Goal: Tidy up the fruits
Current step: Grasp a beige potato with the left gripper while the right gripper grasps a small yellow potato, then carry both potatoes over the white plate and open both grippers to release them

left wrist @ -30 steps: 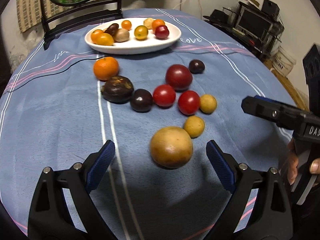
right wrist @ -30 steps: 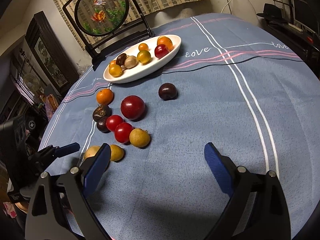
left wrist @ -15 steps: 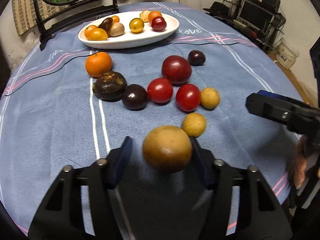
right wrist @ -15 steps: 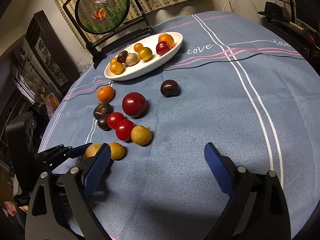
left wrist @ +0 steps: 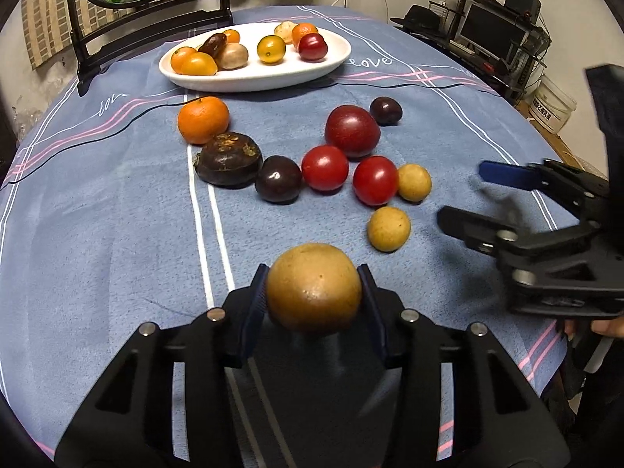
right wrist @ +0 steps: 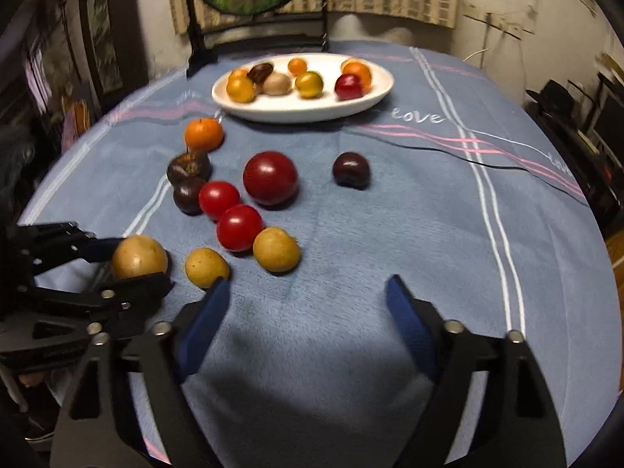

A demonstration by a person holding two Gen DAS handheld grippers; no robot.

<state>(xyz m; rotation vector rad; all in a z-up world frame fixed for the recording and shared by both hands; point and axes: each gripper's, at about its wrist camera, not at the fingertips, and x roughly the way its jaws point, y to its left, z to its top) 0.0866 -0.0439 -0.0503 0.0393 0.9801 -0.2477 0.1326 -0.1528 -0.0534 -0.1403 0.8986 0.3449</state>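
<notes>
2 grippers: both closing
Left gripper: pads pressing big tan fruit
Right gripper: half-open, nothing between its jaws
Plate: holds 8 fruits

The tablecloth is looking like soft, matt, slightly fuzzy blue cloth. The oval plate near its far edge is shining like smooth white glazed ceramic. The two red tomatoes are showing a glossy, smooth skin with bright highlights. The large tan fruit is looking matt and finely speckled. The left gripper is showing matt black plastic, ribbed blue pads and small shiny metal pins.
</notes>
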